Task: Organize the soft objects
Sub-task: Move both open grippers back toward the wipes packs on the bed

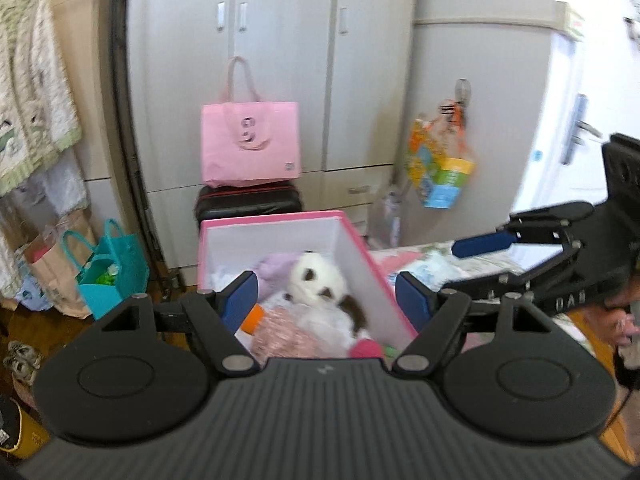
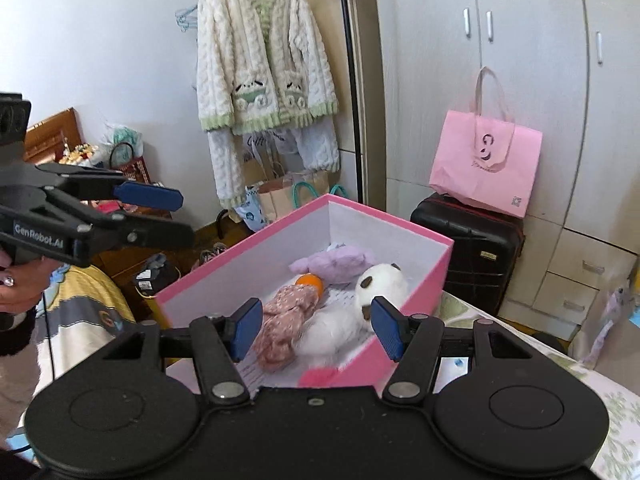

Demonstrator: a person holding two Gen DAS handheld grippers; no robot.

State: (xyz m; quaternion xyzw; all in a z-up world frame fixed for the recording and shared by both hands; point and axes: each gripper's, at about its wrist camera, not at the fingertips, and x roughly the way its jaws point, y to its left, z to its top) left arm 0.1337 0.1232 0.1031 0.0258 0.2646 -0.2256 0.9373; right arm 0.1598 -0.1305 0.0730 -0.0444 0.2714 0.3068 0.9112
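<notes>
A pink box (image 1: 352,232) (image 2: 280,224) with white inner walls stands open on the bed. Inside lie a white plush (image 1: 316,280) (image 2: 380,284) with brown patches, a purple plush (image 1: 276,264) (image 2: 336,264) and a pink flowery soft toy (image 1: 280,336) (image 2: 288,312) with an orange end. My left gripper (image 1: 326,300) (image 2: 184,218) hovers above the box's near side, open and empty. My right gripper (image 2: 316,328) (image 1: 454,268) hangs over the box from the other side, also open, its blue pads touching nothing.
A pink tote bag (image 1: 250,140) (image 2: 486,164) rests on a black suitcase (image 2: 468,240) against the grey wardrobe (image 1: 280,60). Teal bags (image 1: 108,272) stand on the floor at left. A fleece jacket (image 2: 264,68) hangs on a rack. A patterned bed cover (image 2: 616,400) lies under the box.
</notes>
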